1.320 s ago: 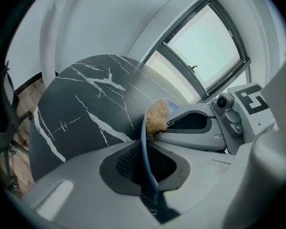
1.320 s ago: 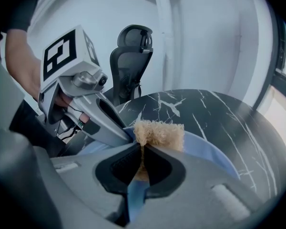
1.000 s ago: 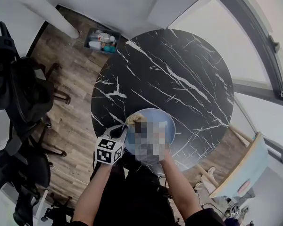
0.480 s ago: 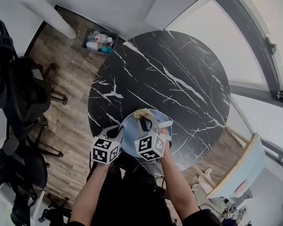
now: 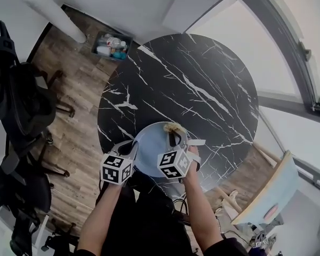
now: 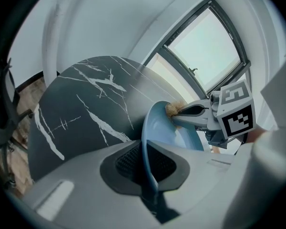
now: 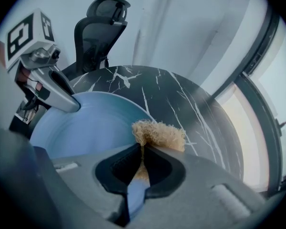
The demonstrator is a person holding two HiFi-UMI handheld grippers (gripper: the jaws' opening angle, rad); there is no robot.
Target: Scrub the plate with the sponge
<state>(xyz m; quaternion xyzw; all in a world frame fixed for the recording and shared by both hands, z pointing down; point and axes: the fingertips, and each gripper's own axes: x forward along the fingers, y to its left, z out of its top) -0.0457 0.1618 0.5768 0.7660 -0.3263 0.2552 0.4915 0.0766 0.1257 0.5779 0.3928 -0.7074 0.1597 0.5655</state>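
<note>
Plate, clamped at its near rim by the left gripper, meets the sponge pinched in the right gripper opposite; scrubbing looks under way, unfinished.

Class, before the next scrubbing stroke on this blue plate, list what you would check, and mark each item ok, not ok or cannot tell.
1. Left gripper jaws shut on the plate rim: ok.
2. Right gripper jaws shut on the sponge: ok.
3. Sponge touching the plate, at its far rim: ok.
4. Plate's lower edge resting on the table: cannot tell.
5. Dirt left on the plate: cannot tell.
</note>
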